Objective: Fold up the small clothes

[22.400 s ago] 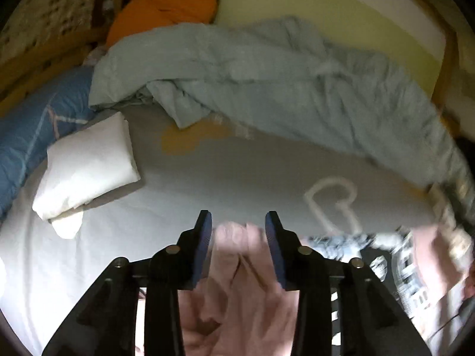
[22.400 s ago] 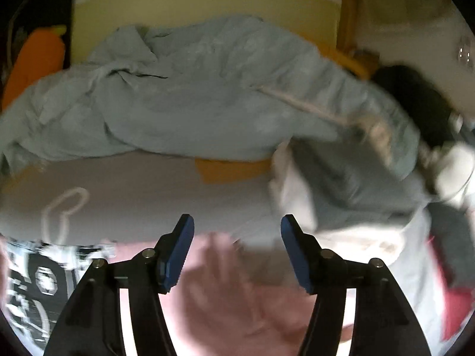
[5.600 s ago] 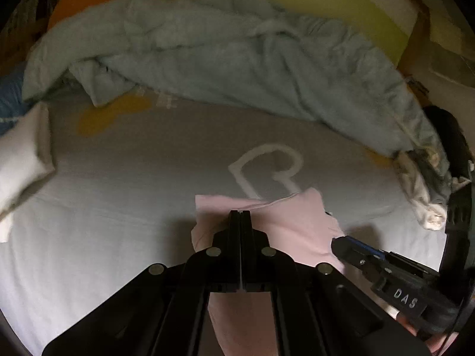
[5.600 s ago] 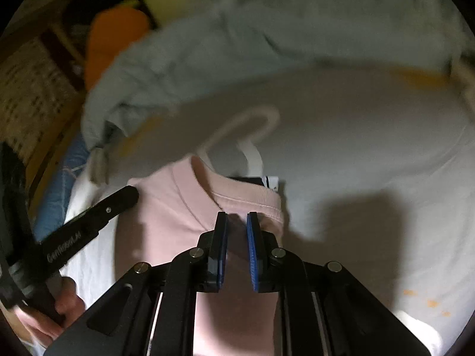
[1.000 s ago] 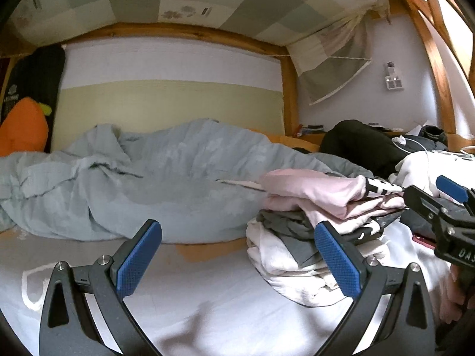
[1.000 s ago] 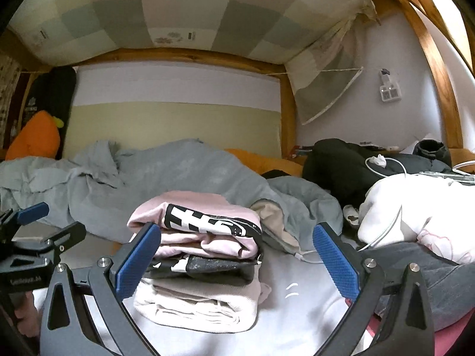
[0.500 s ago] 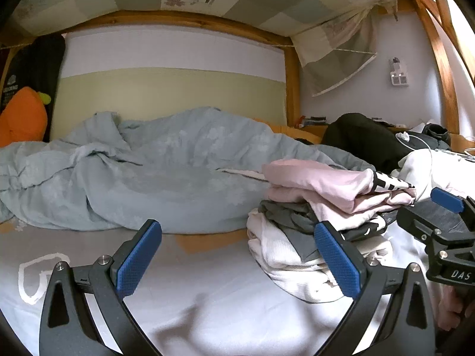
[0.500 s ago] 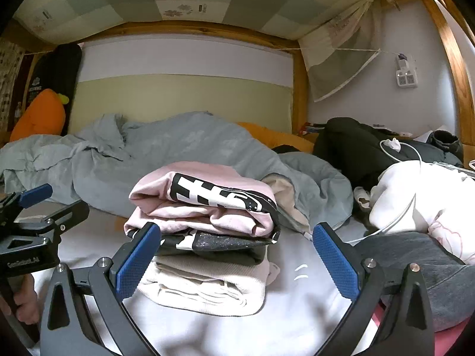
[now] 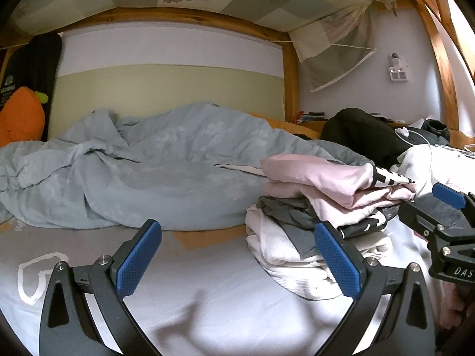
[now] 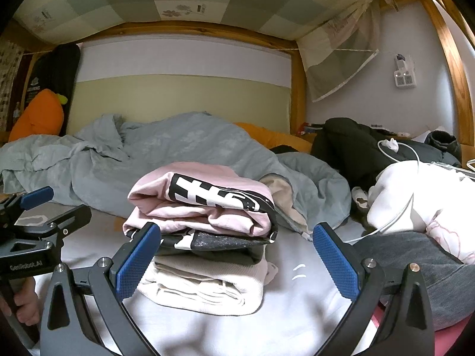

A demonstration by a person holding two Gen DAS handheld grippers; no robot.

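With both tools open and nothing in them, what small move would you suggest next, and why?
Probably swing the right tool toward the loose white garment on the right to pick it up. The pink top already sits folded on the stack, and the left tool is also open and holds nothing.

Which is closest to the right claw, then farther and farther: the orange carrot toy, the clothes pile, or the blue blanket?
Seen from the right claw:
1. Clothes pile: just ahead, between its fingers.
2. Blue blanket: bunched up behind the pile.
3. Carrot toy: far left, against the wall.
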